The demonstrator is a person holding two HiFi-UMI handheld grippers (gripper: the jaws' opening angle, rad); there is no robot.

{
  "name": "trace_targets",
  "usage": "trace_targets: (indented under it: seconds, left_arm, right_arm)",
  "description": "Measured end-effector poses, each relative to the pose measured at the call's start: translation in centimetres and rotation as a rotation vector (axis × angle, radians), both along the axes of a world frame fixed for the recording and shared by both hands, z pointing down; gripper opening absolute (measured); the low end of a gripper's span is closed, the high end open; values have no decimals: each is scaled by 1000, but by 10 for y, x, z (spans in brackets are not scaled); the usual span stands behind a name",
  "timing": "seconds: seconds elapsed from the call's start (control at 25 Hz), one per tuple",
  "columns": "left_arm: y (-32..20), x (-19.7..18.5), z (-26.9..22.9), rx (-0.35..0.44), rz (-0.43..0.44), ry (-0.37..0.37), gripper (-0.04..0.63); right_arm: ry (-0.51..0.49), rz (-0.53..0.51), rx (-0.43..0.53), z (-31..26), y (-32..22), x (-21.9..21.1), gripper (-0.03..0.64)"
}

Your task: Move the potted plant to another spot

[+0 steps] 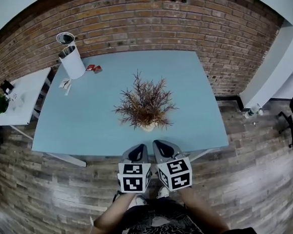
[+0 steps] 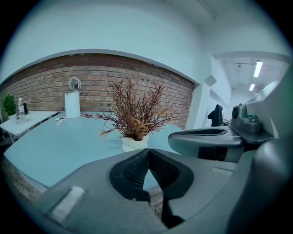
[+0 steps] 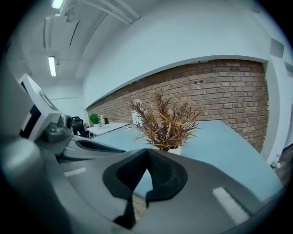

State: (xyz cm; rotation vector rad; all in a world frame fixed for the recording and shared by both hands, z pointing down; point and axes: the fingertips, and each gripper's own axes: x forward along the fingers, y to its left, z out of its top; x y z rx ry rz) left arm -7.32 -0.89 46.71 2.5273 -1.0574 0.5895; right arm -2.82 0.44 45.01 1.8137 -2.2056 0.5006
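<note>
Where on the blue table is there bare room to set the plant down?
Bare: the table right of the potted plant, and its left side in front of the white bin. Crowded: the far left corner: bin, red packets, papers.

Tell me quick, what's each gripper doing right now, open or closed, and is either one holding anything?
Left gripper: closed, jaw tips together, holding nothing.
Right gripper: closed, jaw tips together, holding nothing.

Two tables (blue table [image 1: 86,118], white table [image 1: 31,90]), one brown potted plant [image 1: 145,106].
</note>
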Motion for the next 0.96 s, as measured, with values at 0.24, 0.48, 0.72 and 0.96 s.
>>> trace_targets:
  seconds: [0.24,0.48,0.72,0.96]
  left_arm:
    - [2,-2,0,3,11,7,0]
    - [3,-6,-1,8,12,-5,0]
    - [7,-9,-1,-4,9,2,0]
    - [6,-16,3,0,5,-9,0]
  right_arm:
    - [-4,12,6,-5,2,-3,6]
    - [-2,13,3,-4,4,-6,6]
    - [2,4,1,-3,5,-12,6]
    - [2,0,0,-1,6,-16,6]
